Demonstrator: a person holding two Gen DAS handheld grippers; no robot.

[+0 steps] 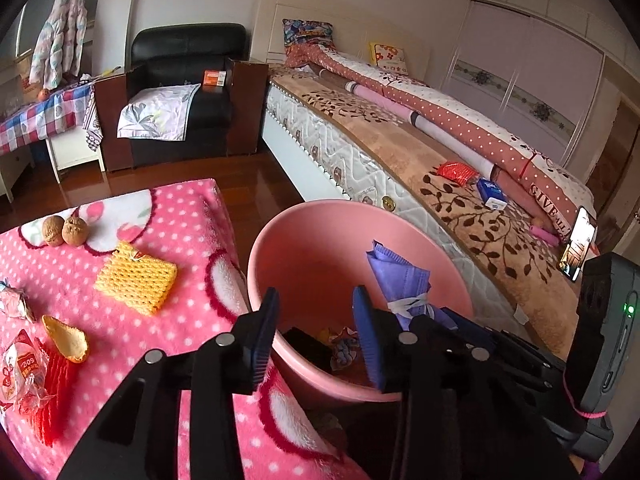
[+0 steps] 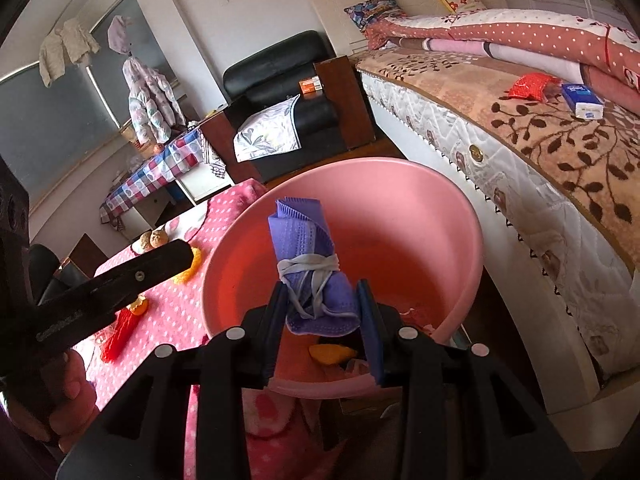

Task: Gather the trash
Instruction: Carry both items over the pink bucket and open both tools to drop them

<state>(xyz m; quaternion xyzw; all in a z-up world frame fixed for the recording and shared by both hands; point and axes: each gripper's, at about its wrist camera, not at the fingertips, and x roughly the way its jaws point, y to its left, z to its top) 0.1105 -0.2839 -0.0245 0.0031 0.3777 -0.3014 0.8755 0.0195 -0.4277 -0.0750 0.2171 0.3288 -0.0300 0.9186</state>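
Nearby, a pink polka-dot blanket point(image 1: 168, 320) lies beside the bed point(image 1: 400, 184).

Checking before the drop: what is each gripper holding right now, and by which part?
The right gripper pinches the rolled purple face mask at its lower end, over the pink basin. The left gripper is open, holding nothing.
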